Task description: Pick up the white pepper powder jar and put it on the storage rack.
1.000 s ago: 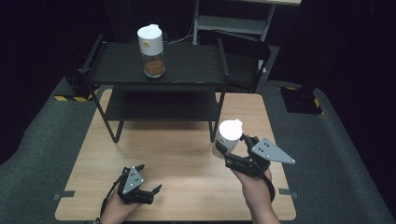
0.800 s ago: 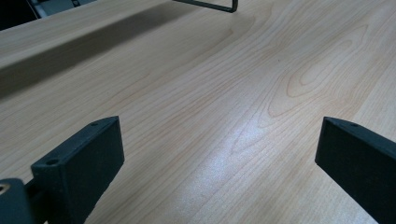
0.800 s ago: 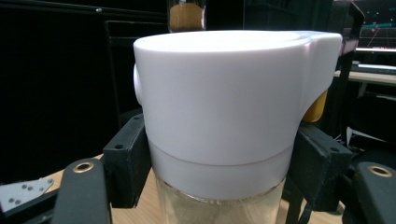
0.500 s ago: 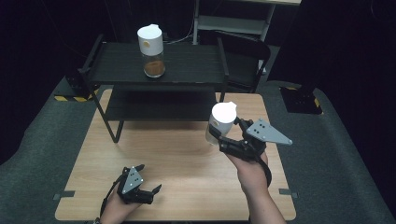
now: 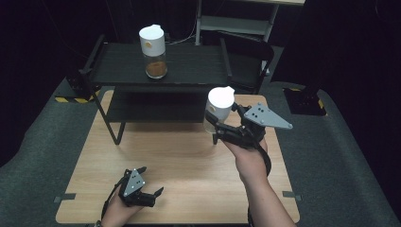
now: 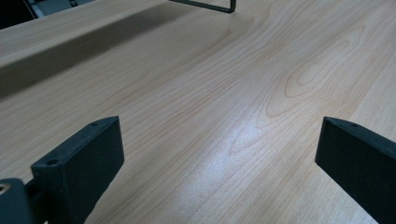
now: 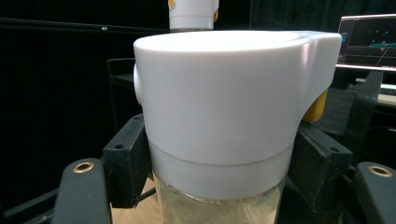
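The black shelf rack [image 5: 161,71] stood across the table's [image 5: 179,161] far edge; bare wood was left open in front.

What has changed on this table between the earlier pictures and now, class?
The right gripper, shut on the white-lidded jar, has lifted it up and toward the black shelf. The left gripper stayed open, low over the table; the shelf's jar stayed put.

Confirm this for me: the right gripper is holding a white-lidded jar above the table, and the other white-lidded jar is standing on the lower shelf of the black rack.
Not quite. The other white-lidded jar stands on the top shelf of the black rack, as the high view shows. The rest holds: the right gripper grips a white-lidded jar above the table.
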A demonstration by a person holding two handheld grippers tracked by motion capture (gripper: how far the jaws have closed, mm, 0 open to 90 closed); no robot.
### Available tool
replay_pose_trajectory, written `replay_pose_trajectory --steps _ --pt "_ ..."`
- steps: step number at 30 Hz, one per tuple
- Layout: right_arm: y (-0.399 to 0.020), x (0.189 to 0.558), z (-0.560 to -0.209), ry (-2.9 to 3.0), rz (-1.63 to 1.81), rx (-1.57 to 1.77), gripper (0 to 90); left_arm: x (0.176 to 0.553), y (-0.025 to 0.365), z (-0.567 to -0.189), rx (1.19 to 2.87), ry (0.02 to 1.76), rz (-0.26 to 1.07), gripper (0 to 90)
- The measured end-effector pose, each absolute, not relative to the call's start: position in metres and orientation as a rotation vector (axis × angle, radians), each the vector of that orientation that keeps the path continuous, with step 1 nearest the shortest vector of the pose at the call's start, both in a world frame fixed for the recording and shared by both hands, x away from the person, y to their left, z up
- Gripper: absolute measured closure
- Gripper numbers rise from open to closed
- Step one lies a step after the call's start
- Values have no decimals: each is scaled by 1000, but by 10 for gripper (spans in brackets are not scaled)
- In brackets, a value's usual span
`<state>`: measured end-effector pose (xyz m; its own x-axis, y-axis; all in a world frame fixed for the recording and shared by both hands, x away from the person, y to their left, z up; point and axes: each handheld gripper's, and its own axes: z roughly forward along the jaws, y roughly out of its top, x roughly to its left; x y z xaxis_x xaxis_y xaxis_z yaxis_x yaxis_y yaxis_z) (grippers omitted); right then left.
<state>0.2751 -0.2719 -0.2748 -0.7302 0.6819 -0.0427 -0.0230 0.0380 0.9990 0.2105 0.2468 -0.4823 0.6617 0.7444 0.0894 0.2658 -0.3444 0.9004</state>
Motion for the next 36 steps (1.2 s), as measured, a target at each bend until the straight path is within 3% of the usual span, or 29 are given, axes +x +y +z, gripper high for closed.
replay_pose_trajectory --steps 36 --pt "-239 321 -225 1742 1709 673 301 210 248 -483 1900 791 618 15"
